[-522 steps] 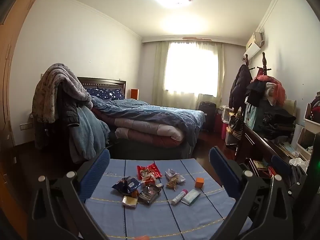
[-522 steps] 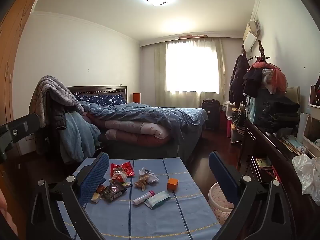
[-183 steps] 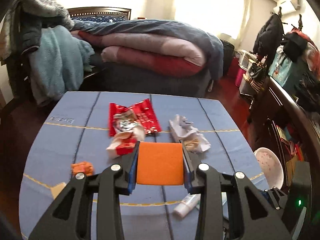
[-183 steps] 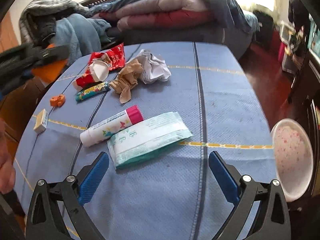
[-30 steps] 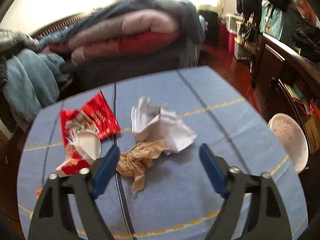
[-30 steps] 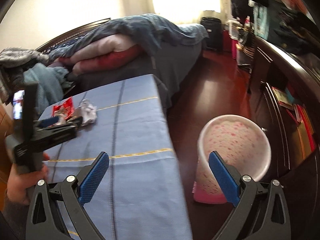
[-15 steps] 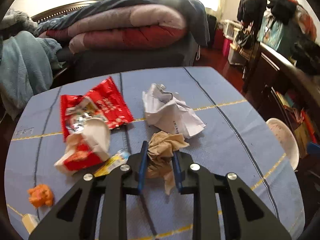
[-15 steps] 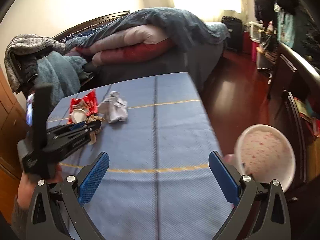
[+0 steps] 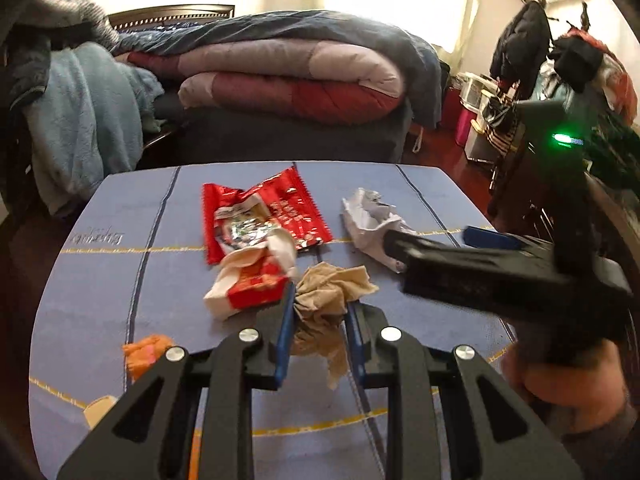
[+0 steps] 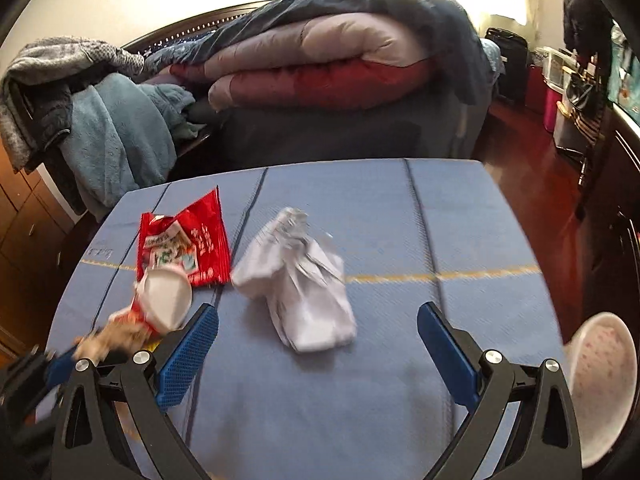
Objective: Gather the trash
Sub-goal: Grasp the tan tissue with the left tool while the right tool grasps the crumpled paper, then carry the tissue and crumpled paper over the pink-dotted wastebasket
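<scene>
In the left wrist view my left gripper (image 9: 319,306) is shut on a crumpled brown paper (image 9: 334,282), just above the blue tablecloth (image 9: 120,280). A red-and-white paper cup (image 9: 248,284) lies against its left finger, with a red wrapper (image 9: 276,208) behind it. My right gripper (image 10: 316,314) is open, and the near end of a crumpled white paper (image 10: 296,276) lies between its fingertips without touching the pads. From the left wrist view, the right gripper (image 9: 440,240) reaches in from the right onto the white paper (image 9: 366,216).
A pink speckled bin (image 10: 596,380) stands on the floor off the table's right edge. An orange scrap (image 9: 144,354) lies at the near left. A person's hand (image 9: 560,376) holds the right gripper. A bed with folded quilts (image 10: 320,60) stands behind the table.
The left gripper closed on the brown paper and has drawn it back and to the right. The right gripper swung left from over the bin to the white paper.
</scene>
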Tool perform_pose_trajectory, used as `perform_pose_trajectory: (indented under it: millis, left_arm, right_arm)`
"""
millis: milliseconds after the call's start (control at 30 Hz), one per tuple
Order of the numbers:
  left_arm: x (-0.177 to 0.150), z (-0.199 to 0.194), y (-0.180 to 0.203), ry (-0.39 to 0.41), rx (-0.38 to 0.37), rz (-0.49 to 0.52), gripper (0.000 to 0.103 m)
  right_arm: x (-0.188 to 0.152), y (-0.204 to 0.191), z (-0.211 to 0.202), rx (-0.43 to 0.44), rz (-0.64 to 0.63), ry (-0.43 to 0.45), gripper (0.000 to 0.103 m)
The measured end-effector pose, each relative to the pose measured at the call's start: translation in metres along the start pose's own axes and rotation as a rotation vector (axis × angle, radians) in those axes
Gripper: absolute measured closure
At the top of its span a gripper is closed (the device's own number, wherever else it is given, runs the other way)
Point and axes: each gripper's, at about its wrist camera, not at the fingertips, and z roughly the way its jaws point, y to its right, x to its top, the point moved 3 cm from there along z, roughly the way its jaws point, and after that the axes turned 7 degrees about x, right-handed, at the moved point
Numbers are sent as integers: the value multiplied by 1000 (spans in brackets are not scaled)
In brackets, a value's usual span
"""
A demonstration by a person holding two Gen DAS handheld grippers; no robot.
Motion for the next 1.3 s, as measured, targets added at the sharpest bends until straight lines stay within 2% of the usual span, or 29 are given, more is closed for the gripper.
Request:
perform_pose_trajectory:
  millis: [200,233,267,333,533,733,1300]
  left_arm:
    - [-3,-3,-19,-5,-10,-45,78]
    - [-3,-3,-21,-6,-14,-53,78]
    - [-3,-3,-24,-6,-17,-58,78]
    - [-1,-5,-27,-1,-14,-63,78]
    - [-1,-9,-30,5,-19,-70,78]
    - [1,-16,-25,12,-26,-61,77]
    - [2,-48,22,42,-45,17,77]
  right_arm:
    - [10,-14,26,-9,-21,-30,4]
    - [10,-15,29,-18,-26,-35,9]
    - [11,-16,32,-25,-28,-47,21]
    - [11,-16,37,-30,-27,-74,37]
    - [5,-16,19,-51,-51,-29,47]
    - [-5,-7,-2,-51,-30,-15,48]
    - [-44,27,-81,-35,51,51,49]
